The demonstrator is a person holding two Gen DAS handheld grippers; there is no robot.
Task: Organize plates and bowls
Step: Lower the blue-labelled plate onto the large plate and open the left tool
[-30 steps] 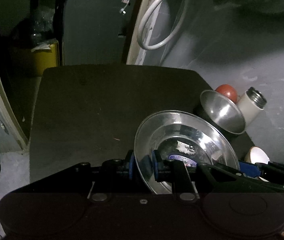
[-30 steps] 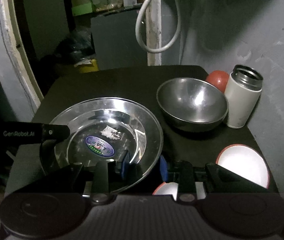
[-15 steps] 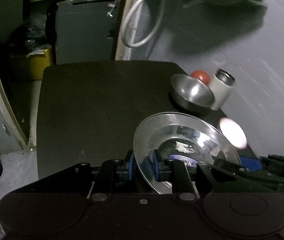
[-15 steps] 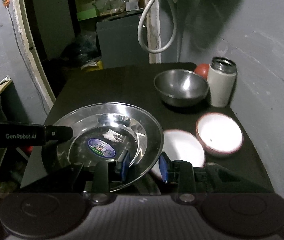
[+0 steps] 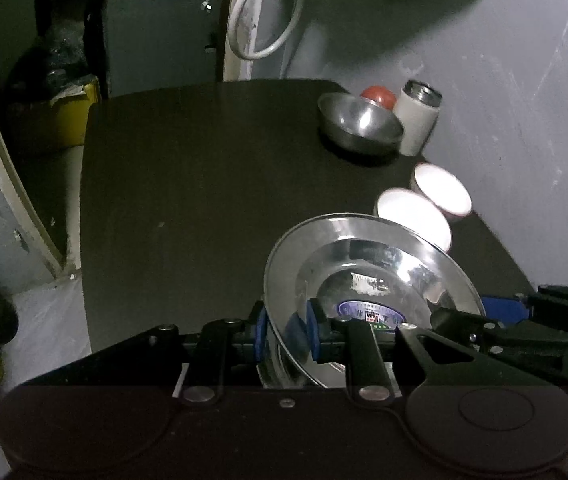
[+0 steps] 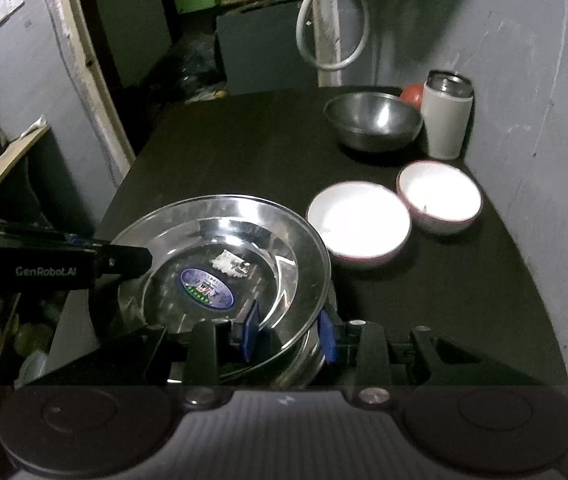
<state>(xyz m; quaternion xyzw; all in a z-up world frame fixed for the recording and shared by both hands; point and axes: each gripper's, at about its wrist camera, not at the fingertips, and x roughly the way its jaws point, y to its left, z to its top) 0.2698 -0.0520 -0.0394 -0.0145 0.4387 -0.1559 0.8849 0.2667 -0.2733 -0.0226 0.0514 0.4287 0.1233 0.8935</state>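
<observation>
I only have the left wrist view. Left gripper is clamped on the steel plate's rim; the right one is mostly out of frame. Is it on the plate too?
Observer: Yes, the right gripper straddles the near rim of the steel plate, one blue pad inside, one outside.
Operator: The white bowls are blown out for me. Anything in them?
Observer: The nearer white bowl looks empty; the farther white bowl shows one small dark speck.

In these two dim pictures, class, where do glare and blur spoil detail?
Left wrist view: the two white bowls are blown out and smeared. Right wrist view: sharper, but their insides are still washed out, and glare streaks the steel plate.
</observation>
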